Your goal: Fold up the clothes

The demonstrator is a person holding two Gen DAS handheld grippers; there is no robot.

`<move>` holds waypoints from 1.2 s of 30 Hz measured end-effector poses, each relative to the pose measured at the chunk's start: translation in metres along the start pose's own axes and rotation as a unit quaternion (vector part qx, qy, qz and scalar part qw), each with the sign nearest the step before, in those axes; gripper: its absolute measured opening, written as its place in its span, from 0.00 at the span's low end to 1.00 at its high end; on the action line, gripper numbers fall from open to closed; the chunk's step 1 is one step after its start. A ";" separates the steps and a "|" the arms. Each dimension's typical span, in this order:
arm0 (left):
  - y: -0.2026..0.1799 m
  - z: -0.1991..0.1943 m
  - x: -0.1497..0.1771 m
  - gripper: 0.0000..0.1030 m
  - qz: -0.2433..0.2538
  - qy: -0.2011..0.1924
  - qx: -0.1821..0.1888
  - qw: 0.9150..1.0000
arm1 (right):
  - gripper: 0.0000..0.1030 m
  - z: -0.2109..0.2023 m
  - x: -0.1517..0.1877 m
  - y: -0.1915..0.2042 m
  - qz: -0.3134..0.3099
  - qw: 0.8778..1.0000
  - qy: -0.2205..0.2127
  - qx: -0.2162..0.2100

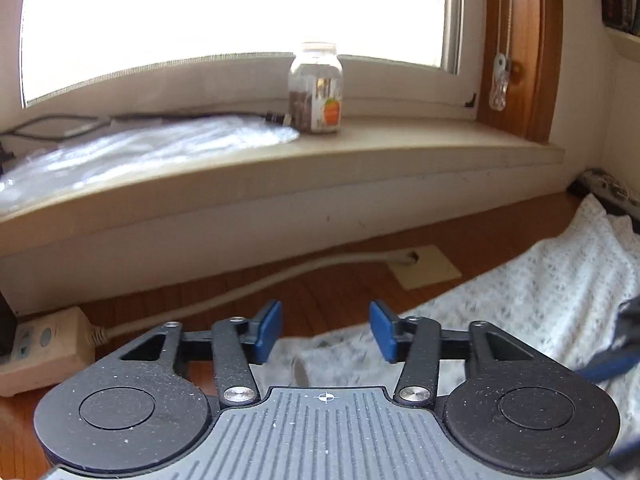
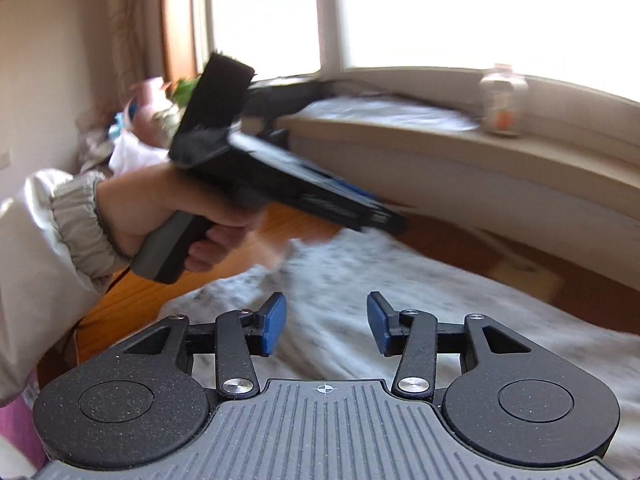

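Note:
A white garment with a fine grey print point(image 1: 540, 300) lies spread on a wooden surface point(image 1: 320, 304). In the right wrist view the garment point(image 2: 400, 300) fills the middle. My left gripper point(image 1: 326, 334) is open over the garment's near edge, with nothing between its blue pads point(image 1: 268, 332). My right gripper point(image 2: 326, 324) is open too and hangs a little above the cloth with empty jaws. The right wrist view also shows the left gripper point(image 2: 380, 220), blurred, in a person's hand point(image 2: 160, 208) with a pale sleeve, its tip close over the garment's far edge.
A stone windowsill point(image 1: 400, 148) runs along the back, bearing a glass jar point(image 1: 316, 88) and a clear plastic sheet point(image 1: 140, 148). A beige power strip point(image 1: 44, 348) with its cable point(image 1: 240, 292) lies at the left. Blurred clutter point(image 2: 140, 120) sits far left.

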State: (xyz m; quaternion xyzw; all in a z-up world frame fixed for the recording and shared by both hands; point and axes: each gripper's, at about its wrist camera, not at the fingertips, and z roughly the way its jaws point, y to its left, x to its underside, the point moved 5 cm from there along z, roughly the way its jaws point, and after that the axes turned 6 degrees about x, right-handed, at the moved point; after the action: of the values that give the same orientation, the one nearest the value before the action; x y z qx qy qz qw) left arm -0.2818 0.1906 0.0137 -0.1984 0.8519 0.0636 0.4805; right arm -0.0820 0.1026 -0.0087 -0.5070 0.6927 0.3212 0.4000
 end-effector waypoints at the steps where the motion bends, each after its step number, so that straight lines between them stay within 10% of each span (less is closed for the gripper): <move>1: -0.007 0.001 -0.004 0.66 0.004 -0.004 0.008 1.000 | 0.44 -0.013 0.004 -0.014 0.001 1.000 -0.003 0.014; 10: -0.118 0.036 -0.042 0.74 0.056 -0.013 0.113 0.992 | 0.25 -0.105 0.070 -0.164 0.046 0.977 0.055 0.202; 21: -0.279 0.133 -0.065 0.75 0.118 0.012 0.221 0.968 | 0.30 -0.193 0.114 -0.198 0.109 0.969 0.028 0.219; 36: -0.353 0.214 -0.043 0.75 0.126 0.053 0.281 0.950 | 0.43 -0.324 0.207 -0.319 0.257 0.890 0.005 0.376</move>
State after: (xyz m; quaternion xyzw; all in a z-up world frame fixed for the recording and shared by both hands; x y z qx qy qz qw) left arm 0.0491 -0.0555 -0.0344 0.0505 0.8778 -0.1287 0.4587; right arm 0.1156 -0.3542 -0.0500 -0.1240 0.8697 0.1258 0.4609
